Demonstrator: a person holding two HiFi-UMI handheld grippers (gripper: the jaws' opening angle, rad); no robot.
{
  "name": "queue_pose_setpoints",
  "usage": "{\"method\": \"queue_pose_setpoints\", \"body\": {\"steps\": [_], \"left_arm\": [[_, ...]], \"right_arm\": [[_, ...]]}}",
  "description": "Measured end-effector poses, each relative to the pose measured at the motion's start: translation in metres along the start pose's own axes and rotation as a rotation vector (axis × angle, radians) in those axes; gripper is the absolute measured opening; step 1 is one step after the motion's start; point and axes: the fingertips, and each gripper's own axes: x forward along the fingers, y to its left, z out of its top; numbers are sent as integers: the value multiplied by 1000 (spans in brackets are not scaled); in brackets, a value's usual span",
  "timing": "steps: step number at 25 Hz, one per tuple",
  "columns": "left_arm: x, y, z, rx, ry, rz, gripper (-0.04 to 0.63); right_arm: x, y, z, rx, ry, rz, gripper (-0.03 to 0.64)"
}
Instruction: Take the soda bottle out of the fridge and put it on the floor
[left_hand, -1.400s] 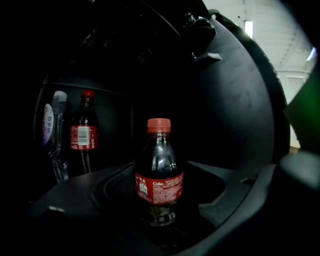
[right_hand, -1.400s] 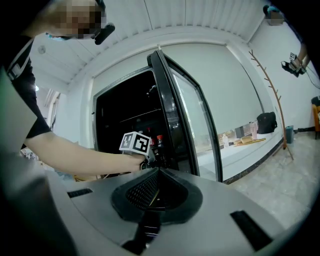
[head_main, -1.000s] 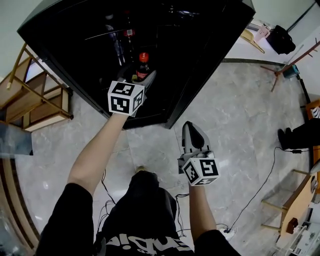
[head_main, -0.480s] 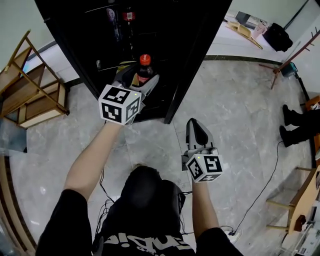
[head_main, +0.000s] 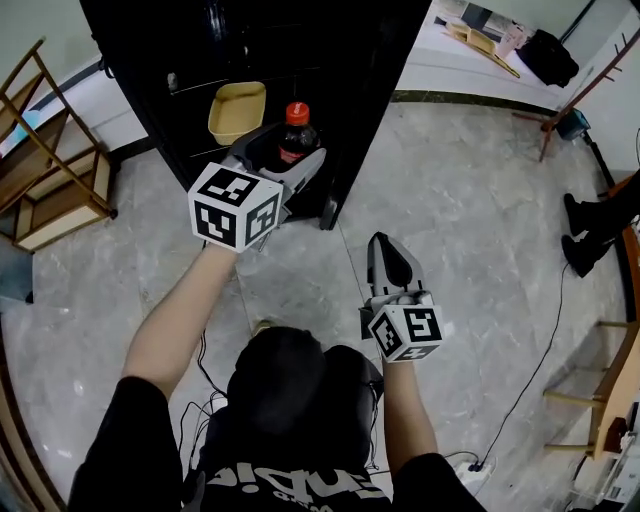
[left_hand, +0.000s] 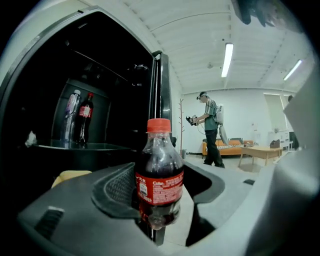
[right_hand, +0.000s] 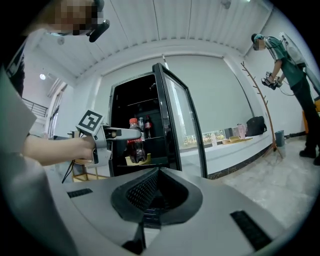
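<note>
Two grippers in one person's hands, seen from above, before an open black fridge (head_main: 330, 60). Clamped in the left gripper (head_main: 283, 168): the bottle (head_main: 294, 132), upright, red cap on top, pads tight against its labelled body. Closed on nothing: the right gripper (head_main: 387, 252), jaws pressed together, nearer the person's body and well apart from the bottle.

Bottle in the air at the mouth of the fridge, just in front of a yellow tub (head_main: 237, 110) on a low shelf, not touching it and seemingly clear of the shelves. Two more drinks (left_hand: 82, 116) upright on a higher shelf inside. Bare grey marble floor (head_main: 470, 210) to the right of the fridge. A second person (left_hand: 210, 127) standing far off in the room.

Step in hand, by the look of it: carrying out. Taking out as good as done, setting down not yet begun.

Next: clear the fridge front, lower the bottle straight and upright, land its base flat on the floor, only then part the jaws and back away level. Round and smooth, so likely to topple or roll if released tilted or too high.
</note>
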Motion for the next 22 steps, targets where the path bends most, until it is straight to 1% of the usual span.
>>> {"method": "queue_pose_setpoints", "body": {"steps": [4, 8, 12, 17, 22], "left_arm": [[2, -19, -28, 0, 6, -21, 296], [4, -36, -48, 1, 2, -44, 296], [7, -55, -72, -1, 17, -93, 296], [7, -74, -105, 9, 27, -131, 296], [13, -95, -149, 3, 35, -170, 296]], "right_arm": [[-19, -10, -21, -7, -4, -19, 21], [-35, -21, -38, -11, -4, -48, 21], [-48, -27, -52, 1, 10, -75, 21], [-60, -27, -63, 1, 3, -78, 21], [-70, -27, -85, 5, 0, -75, 21]]}}
